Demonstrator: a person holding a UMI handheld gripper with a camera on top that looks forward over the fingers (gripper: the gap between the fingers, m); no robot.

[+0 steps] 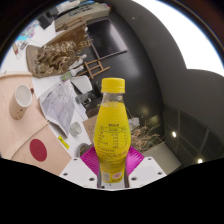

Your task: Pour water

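A cluttered table point(60, 105) tilts behind; the gripper point(112, 168) has its jaws clenched on a yellow-capped bottle point(113, 130) of yellow drink, lifted.

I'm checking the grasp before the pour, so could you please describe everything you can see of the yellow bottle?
The yellow bottle is a small, clear plastic one that looks full of yellow liquid. Its yellow screw cap is on, and a yellow label with small print wraps its middle. It stands about in line with the gripper, between the two fingers, with the pink pads close against its lower sides. Both fingers seem to press on it. Its base is hidden between the fingers, so I cannot tell whether it rests on anything.
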